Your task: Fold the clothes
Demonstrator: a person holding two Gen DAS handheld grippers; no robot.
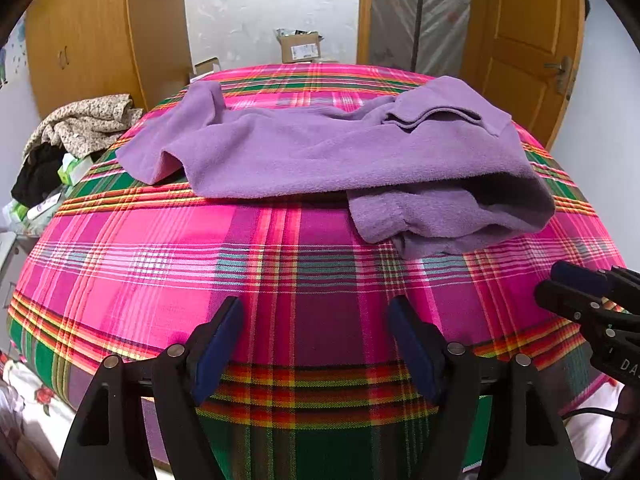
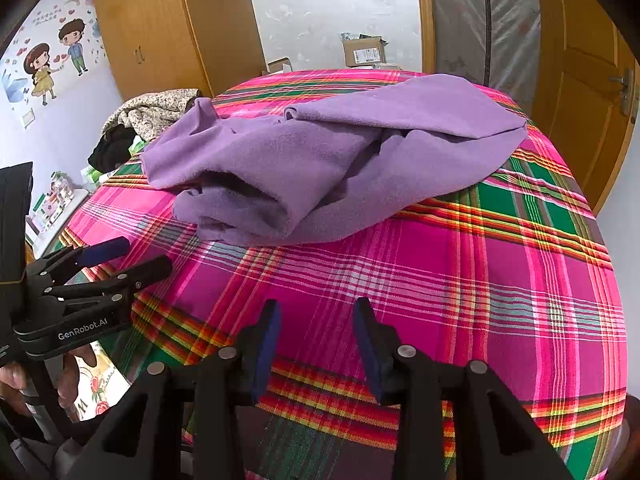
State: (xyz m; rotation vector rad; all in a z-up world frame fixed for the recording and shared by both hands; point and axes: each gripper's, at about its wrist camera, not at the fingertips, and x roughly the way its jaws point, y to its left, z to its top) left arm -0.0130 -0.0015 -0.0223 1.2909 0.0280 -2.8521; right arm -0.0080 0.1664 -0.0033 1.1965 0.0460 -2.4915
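A purple fleece garment (image 1: 328, 152) lies crumpled across the far half of the pink plaid bed cover (image 1: 280, 264); it also shows in the right wrist view (image 2: 328, 160). One sleeve end (image 1: 448, 220) lies nearest, its cuff open. My left gripper (image 1: 316, 304) is open and empty above the bare cover, short of the garment; it also shows in the right wrist view (image 2: 140, 254). My right gripper (image 2: 316, 304) is open and empty, also short of the garment; it shows at the right edge of the left wrist view (image 1: 556, 280).
A pile of other clothes (image 1: 80, 132) and small boxes lies beside the bed at the left. Wooden wardrobes (image 1: 88, 40) stand behind, a door (image 1: 528, 40) at the right, a cardboard box (image 1: 300, 46) beyond the bed's far edge.
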